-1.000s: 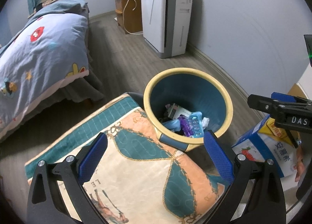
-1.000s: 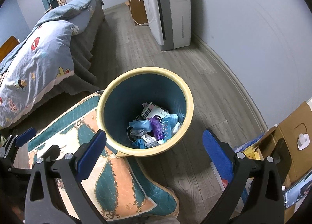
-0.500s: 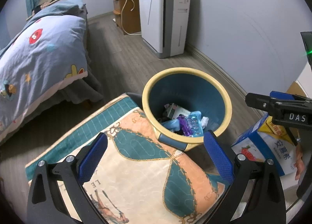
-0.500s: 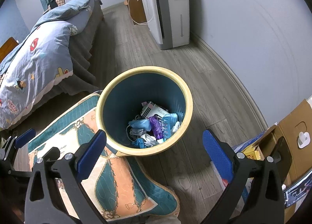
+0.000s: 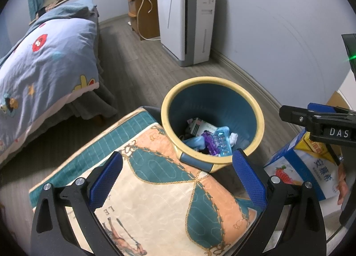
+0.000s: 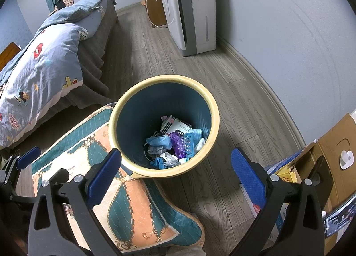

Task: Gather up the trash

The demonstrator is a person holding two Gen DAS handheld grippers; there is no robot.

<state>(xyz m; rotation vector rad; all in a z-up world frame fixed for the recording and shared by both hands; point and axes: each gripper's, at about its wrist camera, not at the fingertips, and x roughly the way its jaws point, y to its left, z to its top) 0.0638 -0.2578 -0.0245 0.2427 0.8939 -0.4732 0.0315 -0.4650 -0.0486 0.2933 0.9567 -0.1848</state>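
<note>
A blue waste bin with a yellow rim [image 5: 253, 109] [image 6: 213, 109] stands on the wooden floor. Inside lies trash [image 5: 211, 140] [image 6: 175, 142]: blue wrappers, a purple packet, a blister strip, white tissue. My left gripper [image 5: 178, 180] is open and empty, held above a patterned cushion [image 5: 155, 200] just short of the bin. My right gripper [image 6: 175, 178] is open and empty, above the bin's near rim. The right gripper also shows at the right edge of the left wrist view [image 5: 316, 120].
A bed with a blue quilt [image 5: 44, 60] [image 6: 40, 60] stands at the left. A white air purifier [image 5: 187, 22] [image 6: 191, 8] stands by the wall. A milk carton box [image 5: 307, 166] and a cardboard box [image 6: 322, 166] sit right of the bin. The cushion [image 6: 124, 207] lies left of the bin.
Both grippers have drifted slightly; the view has shifted a little. Both stay open and empty.
</note>
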